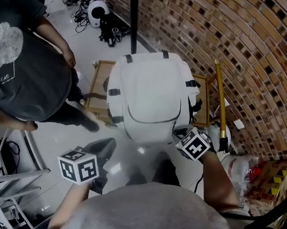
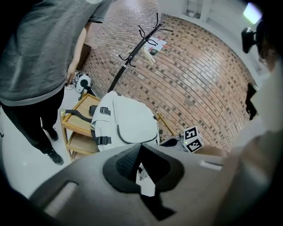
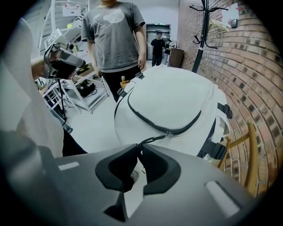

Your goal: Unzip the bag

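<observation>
On the wooden rack (image 1: 99,88) by the brick wall: white bag (image 1: 151,94). Right gripper (image 3: 138,148) jaws pinched on the front pocket's zip pull (image 3: 152,140). Left gripper (image 2: 139,148) jaws together, empty, apart from the bag.

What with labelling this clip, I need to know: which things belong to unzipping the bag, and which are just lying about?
For the job:
- backpack
- zipper
- zipper pull, gripped by the right gripper

Just lying about:
- wooden shelf under the backpack
- coat stand
- bystander in a grey shirt
</observation>
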Motion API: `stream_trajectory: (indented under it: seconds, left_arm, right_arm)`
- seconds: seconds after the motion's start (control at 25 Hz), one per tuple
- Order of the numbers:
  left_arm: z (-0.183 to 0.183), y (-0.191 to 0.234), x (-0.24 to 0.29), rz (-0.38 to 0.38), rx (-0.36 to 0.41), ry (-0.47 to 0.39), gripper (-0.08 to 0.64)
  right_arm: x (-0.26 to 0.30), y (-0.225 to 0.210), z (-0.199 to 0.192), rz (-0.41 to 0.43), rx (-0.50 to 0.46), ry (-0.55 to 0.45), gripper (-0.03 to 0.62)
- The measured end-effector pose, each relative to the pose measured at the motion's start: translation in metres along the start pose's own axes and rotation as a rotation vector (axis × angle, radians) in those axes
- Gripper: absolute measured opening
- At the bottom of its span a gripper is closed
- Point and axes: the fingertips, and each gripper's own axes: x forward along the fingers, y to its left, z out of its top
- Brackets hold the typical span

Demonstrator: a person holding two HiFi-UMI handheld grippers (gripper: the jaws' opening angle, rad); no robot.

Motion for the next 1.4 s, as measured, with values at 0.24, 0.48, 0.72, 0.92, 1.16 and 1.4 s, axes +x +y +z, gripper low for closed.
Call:
stream_trajectory:
  seconds: [0.24,0.48,0.72,0.92,1.16,1.4]
  left_arm:
    - [-0.001,0.003,-0.003,-0.003,-0.006,-0.009,0.002]
    - [-0.002,0.006,-0.006,0.0,-0.006,-0.012,0.002]
    - [-0.006,0.008,-0.009,-0.001,-0.005,-0.015,0.001]
    - [-0.007,0.009,-0.012,0.0,-0.006,-0.013,0.002]
    - [-0.008,0.012,-0.014,0.0,-0.012,-0.014,0.002]
    - [-0.011,0.016,-0.015,0.0,-0.023,-0.014,0.002]
  right_arm:
    - [0.004,0.01,0.006,0.013,-0.008,0.003,0.035]
    - [0.009,0.023,0.013,0.029,-0.019,0.001,0.035]
    - [0.017,0.039,0.021,0.041,-0.03,-0.009,0.035]
    - [0.02,0.046,0.029,0.043,-0.038,-0.014,0.034]
    - [0.022,0.05,0.035,0.05,-0.051,-0.013,0.032]
    - [0.024,0.059,0.046,0.059,-0.057,-0.04,0.015]
